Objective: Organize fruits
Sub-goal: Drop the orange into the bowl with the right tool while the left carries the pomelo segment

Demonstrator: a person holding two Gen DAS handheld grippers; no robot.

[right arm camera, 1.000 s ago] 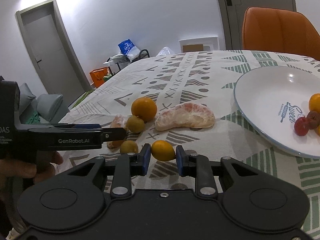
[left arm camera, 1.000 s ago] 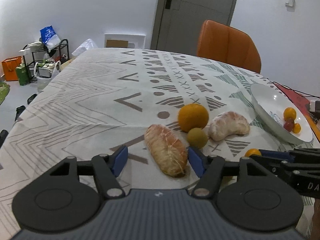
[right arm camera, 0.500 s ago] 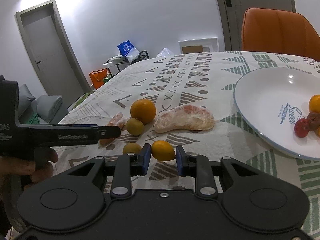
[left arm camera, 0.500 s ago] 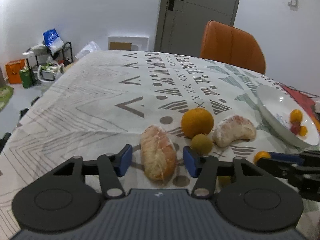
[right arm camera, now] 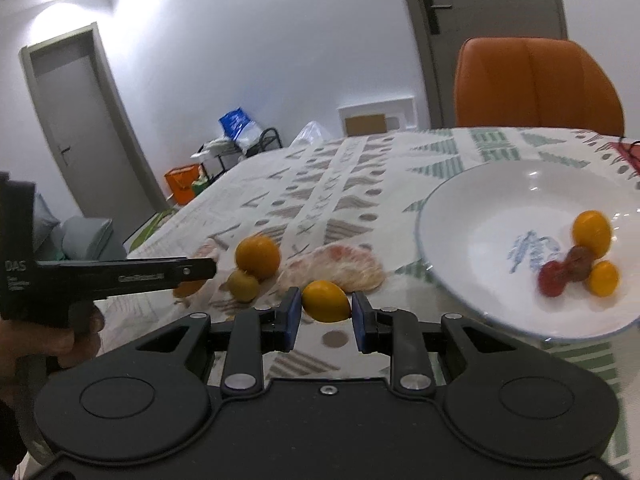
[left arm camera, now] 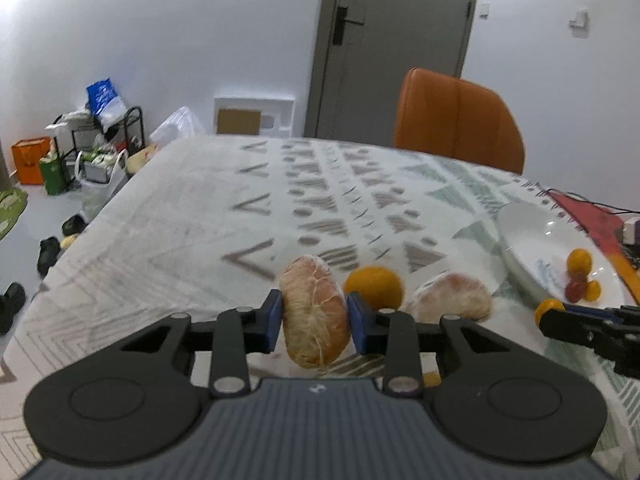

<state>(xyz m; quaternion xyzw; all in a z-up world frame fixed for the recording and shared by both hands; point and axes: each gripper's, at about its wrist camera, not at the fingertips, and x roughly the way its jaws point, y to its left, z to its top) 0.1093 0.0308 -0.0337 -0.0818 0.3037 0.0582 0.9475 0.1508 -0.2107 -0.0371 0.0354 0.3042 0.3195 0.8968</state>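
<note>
Left gripper [left arm camera: 314,322]: its blue pads are closed against both sides of the peeled pomelo segment [left arm camera: 314,314], which sits squeezed between them. A second ago the fingers stood wide apart around the segment; now they grip it.

Lift: the segment appears raised off the tablecloth [left arm camera: 192,216], and the view has risen with it. I judge the pick-up done and the carry begun.

Right gripper [right arm camera: 325,312]: narrowly set, with the small yellow-orange fruit [right arm camera: 325,301] between its pads, as it was a second ago. The fruit seems clear of the cloth, though blur makes contact hard to confirm. The plate looms larger in this view than before, so this hand is closing on it.

Plate [right arm camera: 472,216]: white, near the right edge of the table, already holding two yellow fruits and two reddish ones [right arm camera: 554,278].

Still on the cloth: the orange [right arm camera: 257,257], a greenish round fruit [right arm camera: 243,286] touching it, and a second peeled segment [right arm camera: 332,264] just beside them, between the middle of the table and the plate.

Meaning for the task: both hands are loaded, so two fruits look ready for the plate; three remain.

Risk: the soft segment could deform or slip under the squeeze.
</note>
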